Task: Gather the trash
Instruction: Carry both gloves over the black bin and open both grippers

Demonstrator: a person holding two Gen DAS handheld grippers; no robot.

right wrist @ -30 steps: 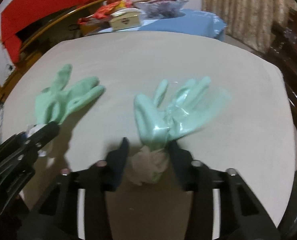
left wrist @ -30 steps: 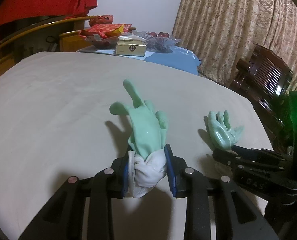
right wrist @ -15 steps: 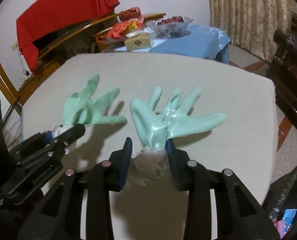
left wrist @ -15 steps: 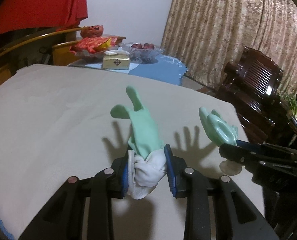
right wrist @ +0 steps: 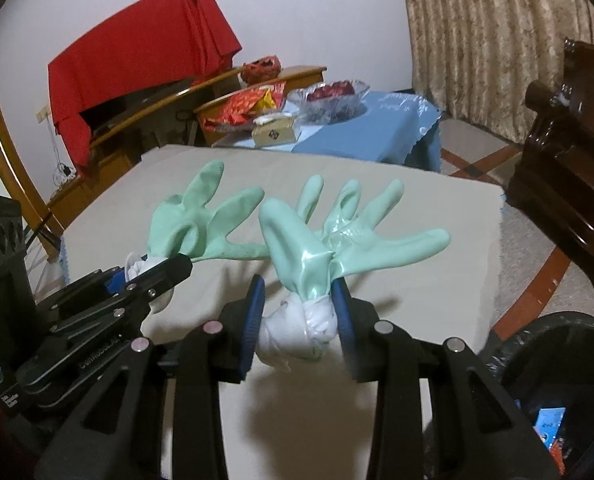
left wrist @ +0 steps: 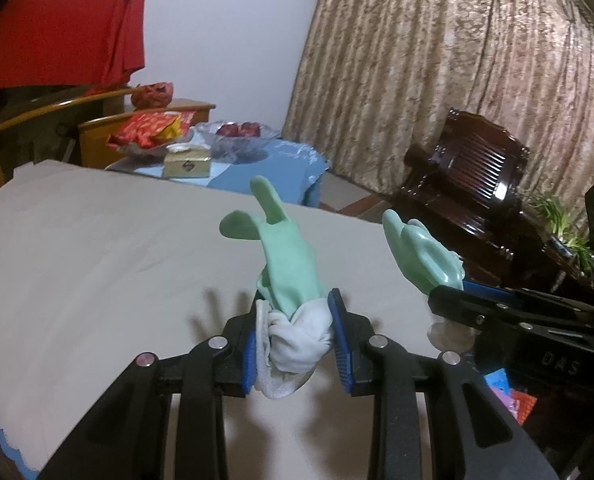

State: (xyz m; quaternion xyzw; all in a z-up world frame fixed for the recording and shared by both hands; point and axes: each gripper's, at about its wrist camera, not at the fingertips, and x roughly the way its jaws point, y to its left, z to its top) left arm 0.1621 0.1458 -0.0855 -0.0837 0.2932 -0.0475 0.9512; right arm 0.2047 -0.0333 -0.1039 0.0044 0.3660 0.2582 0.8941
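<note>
Two mint-green rubber gloves with bunched white cuffs hang in the air above a beige table [left wrist: 97,248]. My left gripper [left wrist: 295,342] is shut on the white cuff of one glove [left wrist: 289,264], whose fingers point up and away. My right gripper [right wrist: 299,320] is shut on the cuff of the other glove [right wrist: 337,232], with its fingers spread out. From the left wrist camera the right gripper [left wrist: 449,308] shows at the right with its glove [left wrist: 417,252]. The right wrist camera catches the left gripper [right wrist: 157,274] and its glove [right wrist: 201,220] at the left.
A black-lined trash bin [right wrist: 557,392] with some litter stands on the floor at the lower right. Behind the table a blue-clothed side table [right wrist: 369,128] carries a glass fruit bowl, snack packets and a small box. A dark wooden chair [left wrist: 473,176] stands by the curtain.
Both grippers have lifted the gloves up off the table; the gloves now hang clear of it, and more of the room and the trash bin has come into view.
</note>
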